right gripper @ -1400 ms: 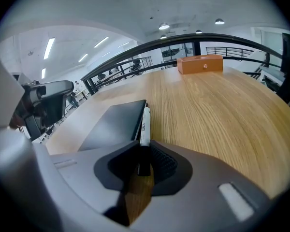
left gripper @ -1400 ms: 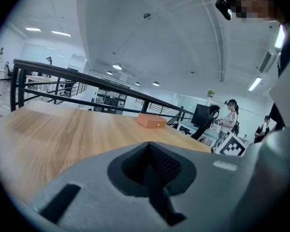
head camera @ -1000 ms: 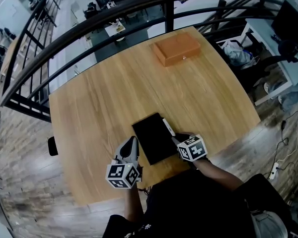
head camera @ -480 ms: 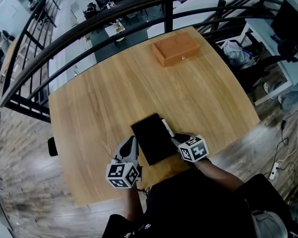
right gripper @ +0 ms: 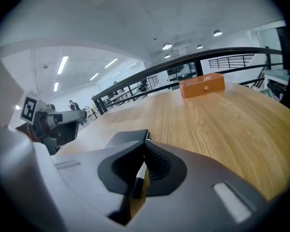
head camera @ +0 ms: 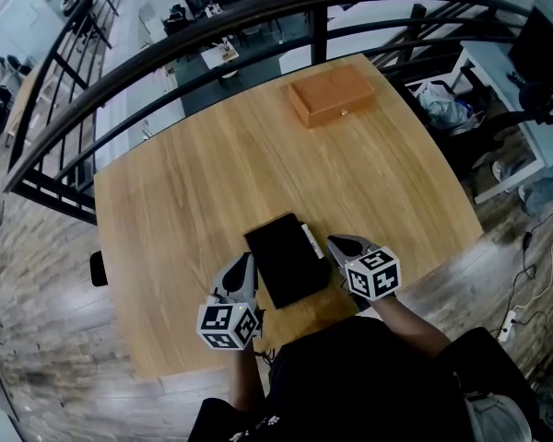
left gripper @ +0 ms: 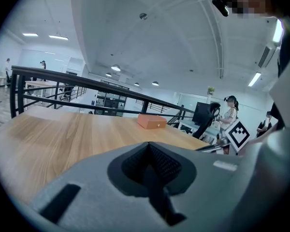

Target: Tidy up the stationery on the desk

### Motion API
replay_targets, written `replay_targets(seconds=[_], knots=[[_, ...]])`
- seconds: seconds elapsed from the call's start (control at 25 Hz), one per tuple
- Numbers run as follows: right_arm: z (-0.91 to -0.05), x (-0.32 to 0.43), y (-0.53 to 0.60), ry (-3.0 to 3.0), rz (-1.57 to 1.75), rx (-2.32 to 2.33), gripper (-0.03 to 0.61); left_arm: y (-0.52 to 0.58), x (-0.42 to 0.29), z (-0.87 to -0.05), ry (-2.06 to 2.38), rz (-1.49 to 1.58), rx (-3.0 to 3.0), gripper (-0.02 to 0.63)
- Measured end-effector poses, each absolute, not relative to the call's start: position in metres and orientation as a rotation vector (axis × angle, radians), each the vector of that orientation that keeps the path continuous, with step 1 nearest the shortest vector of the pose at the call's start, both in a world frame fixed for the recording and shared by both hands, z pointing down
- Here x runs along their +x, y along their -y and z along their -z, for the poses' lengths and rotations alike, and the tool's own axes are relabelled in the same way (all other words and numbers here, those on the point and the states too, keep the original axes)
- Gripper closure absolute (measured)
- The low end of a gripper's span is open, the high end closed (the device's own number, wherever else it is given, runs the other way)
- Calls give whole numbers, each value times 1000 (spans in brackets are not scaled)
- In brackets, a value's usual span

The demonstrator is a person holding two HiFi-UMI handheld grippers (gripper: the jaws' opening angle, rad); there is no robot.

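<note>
A black notebook (head camera: 284, 261) lies flat near the front edge of the wooden desk (head camera: 212, 173). A white and black pen (head camera: 310, 242) lies along the notebook's right edge. My right gripper (head camera: 333, 243) hovers just right of the pen, apart from it, with its jaws a narrow slit apart. In the right gripper view the pen (right gripper: 137, 180) shows through that slit (right gripper: 145, 141), with the notebook (right gripper: 128, 137) just ahead. My left gripper (head camera: 249, 258) rests shut and empty at the notebook's left edge; in its own view the jaws (left gripper: 149, 146) meet.
A brown box (head camera: 332, 93) sits closed at the desk's far edge and also shows in both gripper views (left gripper: 152, 122) (right gripper: 202, 86). A black railing (head camera: 166, 49) curves behind the desk. A small black object (head camera: 98, 267) hangs off the left edge.
My right gripper has drawn back to the right, leaving the pen lying beside the notebook. The left gripper and notebook have stayed put.
</note>
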State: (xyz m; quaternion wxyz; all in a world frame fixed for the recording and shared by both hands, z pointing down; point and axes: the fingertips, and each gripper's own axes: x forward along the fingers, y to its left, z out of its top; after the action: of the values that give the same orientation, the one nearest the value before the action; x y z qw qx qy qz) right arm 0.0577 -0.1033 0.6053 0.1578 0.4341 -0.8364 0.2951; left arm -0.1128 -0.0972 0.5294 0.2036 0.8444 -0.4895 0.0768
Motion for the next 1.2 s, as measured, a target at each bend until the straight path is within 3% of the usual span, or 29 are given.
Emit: replay_targets(seconds=[1.2], knots=[[-478, 46, 145, 2746, -627, 1168, 572, 91, -108, -478, 1480, -279, 2467, 615]])
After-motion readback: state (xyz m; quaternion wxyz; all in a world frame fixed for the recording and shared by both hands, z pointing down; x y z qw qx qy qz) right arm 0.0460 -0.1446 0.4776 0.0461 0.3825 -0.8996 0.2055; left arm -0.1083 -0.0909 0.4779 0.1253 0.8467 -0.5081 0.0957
